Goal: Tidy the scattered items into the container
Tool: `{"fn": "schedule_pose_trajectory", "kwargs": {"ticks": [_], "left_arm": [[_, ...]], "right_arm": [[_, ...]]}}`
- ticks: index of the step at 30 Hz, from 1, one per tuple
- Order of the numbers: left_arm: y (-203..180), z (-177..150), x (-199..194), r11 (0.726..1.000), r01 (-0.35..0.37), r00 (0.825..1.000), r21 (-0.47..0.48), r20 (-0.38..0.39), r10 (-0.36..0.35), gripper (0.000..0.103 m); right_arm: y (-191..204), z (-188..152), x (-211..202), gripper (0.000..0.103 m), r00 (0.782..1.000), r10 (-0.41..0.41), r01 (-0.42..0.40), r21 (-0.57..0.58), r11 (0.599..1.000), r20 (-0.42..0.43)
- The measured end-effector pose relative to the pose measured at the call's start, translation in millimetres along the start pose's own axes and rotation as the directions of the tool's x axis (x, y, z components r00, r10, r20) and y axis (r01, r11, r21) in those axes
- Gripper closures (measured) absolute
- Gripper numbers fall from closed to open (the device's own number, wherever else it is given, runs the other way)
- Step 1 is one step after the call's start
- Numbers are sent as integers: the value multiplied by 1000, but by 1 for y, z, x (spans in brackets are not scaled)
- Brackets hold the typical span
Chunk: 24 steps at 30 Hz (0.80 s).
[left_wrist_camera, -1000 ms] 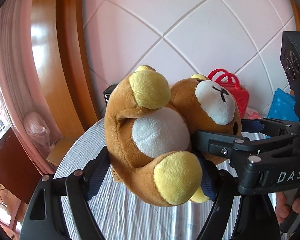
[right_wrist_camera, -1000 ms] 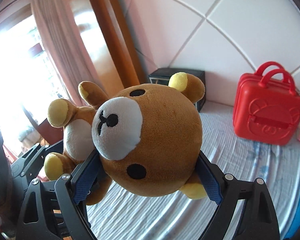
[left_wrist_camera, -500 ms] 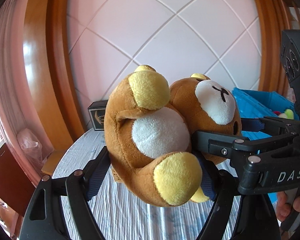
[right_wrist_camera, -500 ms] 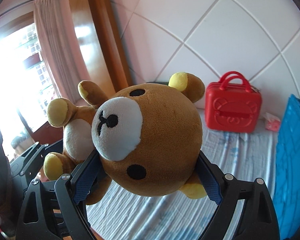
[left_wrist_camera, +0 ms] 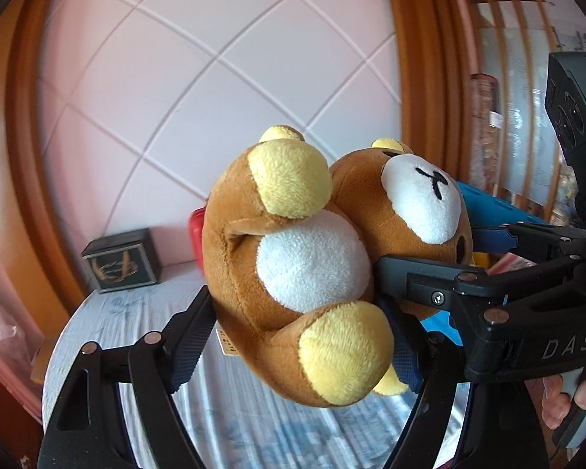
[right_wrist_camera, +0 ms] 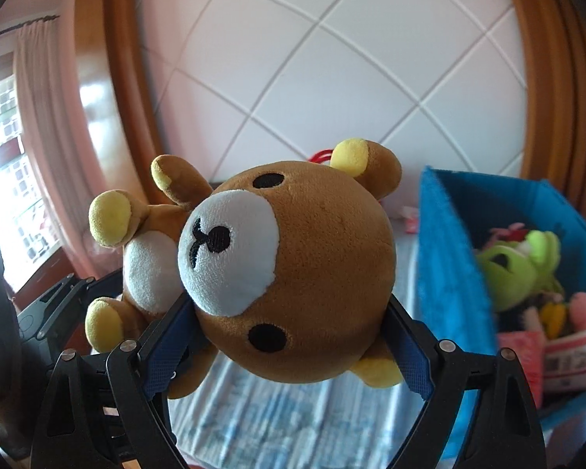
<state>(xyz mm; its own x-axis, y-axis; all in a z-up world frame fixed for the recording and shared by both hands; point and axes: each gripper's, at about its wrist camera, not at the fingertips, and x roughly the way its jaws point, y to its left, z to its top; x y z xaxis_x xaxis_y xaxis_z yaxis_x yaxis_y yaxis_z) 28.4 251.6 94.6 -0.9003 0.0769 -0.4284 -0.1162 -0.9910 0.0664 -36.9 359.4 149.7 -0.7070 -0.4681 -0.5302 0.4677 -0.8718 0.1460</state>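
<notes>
- Brown plush fills both views: a teddy bear (left_wrist_camera: 293,258) with yellow paws and a white belly, lifted clear of the table and held between your two grippers.
- Your left gripper (left_wrist_camera: 304,336) clamps the bear's body, its blue-padded fingers pressing in on either side of the lower torso.
- Your right gripper (right_wrist_camera: 293,336) clamps the bear's round head, one pad against the muzzle side and the other against the back of the head.
- In the left wrist view the right gripper's black frame crosses in from the right, with your hand (left_wrist_camera: 574,402) wrapped round its handle at the lower right edge.
- A blue fabric bin (right_wrist_camera: 449,258) stands on the table to the right of the bear, near it. Inside lie a green frog plush (right_wrist_camera: 519,262), a pink plush toy and some printed packets.
- A striped pale cloth (right_wrist_camera: 277,418) covers the table beneath the bear.
- A small dark box (left_wrist_camera: 121,262) sits against the pink tiled wall at the table's far edge.
</notes>
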Motion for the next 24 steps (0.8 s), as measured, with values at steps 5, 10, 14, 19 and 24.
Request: {"fn": "schedule_pose_trajectory", "kwargs": {"ticks": [5, 10, 14, 19, 24], "left_arm": [[-95, 32, 33, 997, 49, 999, 52, 7, -49, 24], [-188, 53, 89, 995, 69, 997, 69, -37, -67, 24], [-248, 62, 150, 995, 77, 989, 64, -133, -67, 24], [-284, 56, 203, 996, 84, 948, 24, -309, -73, 24], [-293, 54, 228, 999, 45, 910, 7, -412, -38, 24]], "right_arm": [[-83, -2, -36, 11, 998, -57, 56, 43, 998, 20], [-189, -6, -53, 11, 996, -90, 90, 65, 994, -8], [-269, -5, -39, 11, 993, -75, 84, 101, 991, -85], [-336, -21, -9, 11, 977, -37, 67, 137, 988, -210], [-368, -22, 13, 13, 956, -21, 58, 118, 991, -292]]}}
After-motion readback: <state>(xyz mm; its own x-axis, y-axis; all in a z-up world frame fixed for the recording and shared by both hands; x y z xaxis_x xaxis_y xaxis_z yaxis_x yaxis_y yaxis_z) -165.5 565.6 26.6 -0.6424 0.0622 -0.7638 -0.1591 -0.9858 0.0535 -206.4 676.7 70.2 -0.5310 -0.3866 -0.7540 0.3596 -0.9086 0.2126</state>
